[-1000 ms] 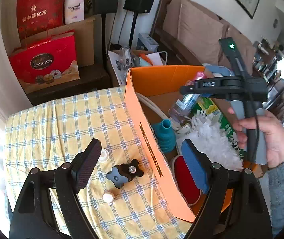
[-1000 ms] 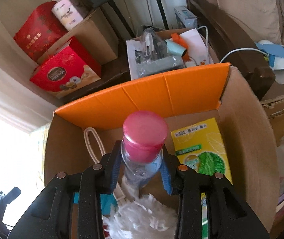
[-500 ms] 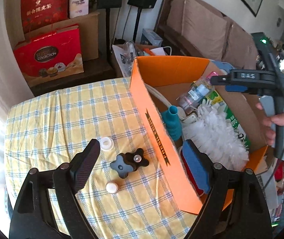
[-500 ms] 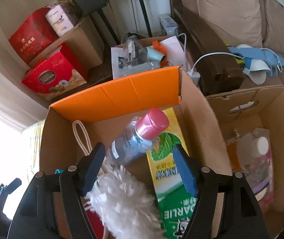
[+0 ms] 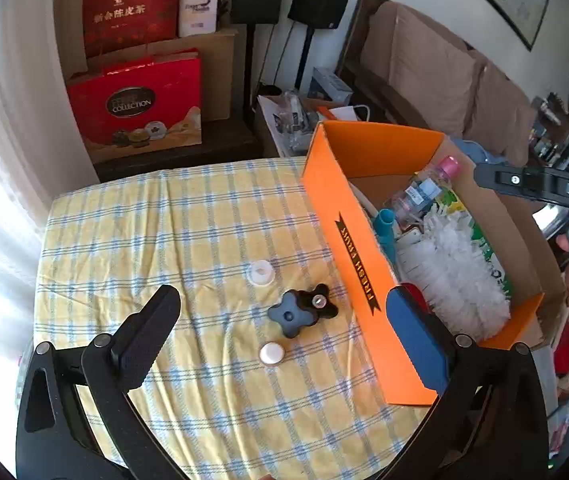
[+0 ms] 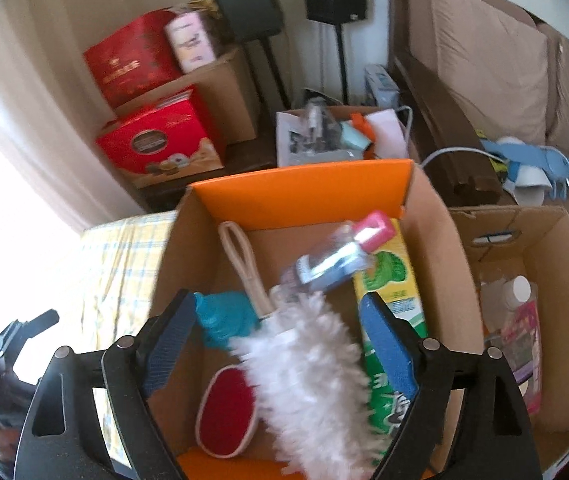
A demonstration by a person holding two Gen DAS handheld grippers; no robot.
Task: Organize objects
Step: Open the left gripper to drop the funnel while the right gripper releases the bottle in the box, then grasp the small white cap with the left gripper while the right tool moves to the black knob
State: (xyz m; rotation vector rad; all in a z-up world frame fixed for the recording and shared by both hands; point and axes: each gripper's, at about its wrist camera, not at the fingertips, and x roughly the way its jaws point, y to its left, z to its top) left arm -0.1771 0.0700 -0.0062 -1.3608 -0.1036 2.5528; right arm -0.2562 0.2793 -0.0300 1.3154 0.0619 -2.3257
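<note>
1. Knob [image 5: 302,314], a black star-shaped one, lies on the checked cloth of the desk [image 5: 144,240] just beside the orange box [image 5: 358,264], with a white ring [image 5: 261,273] behind it and a white cap [image 5: 271,353] in front. These three look to be what is left to tidy.
2. Left tongs [image 5: 280,344] have just been opening and now stand spread wide with nothing between the pads; the knob and cap sit below the gap, so this hand seems the one to pick next.
3. Right tongs [image 6: 280,344] have just been opening too and are spread and empty over the box. The pink-capped bottle [image 6: 336,256] lies free on the white duster [image 6: 308,376] and the green packet [image 6: 388,292], so that drop looks finished.
4. For the knob, I would lower the left tongs straight down with a pad on each side of the lobes, not across the metal insert [image 5: 318,301], where the pads might slip.
5. Watch the right pad: it hangs close to the box wall and could catch it on the way down.
6. Close only once both pads are level with the knob's body.
</note>
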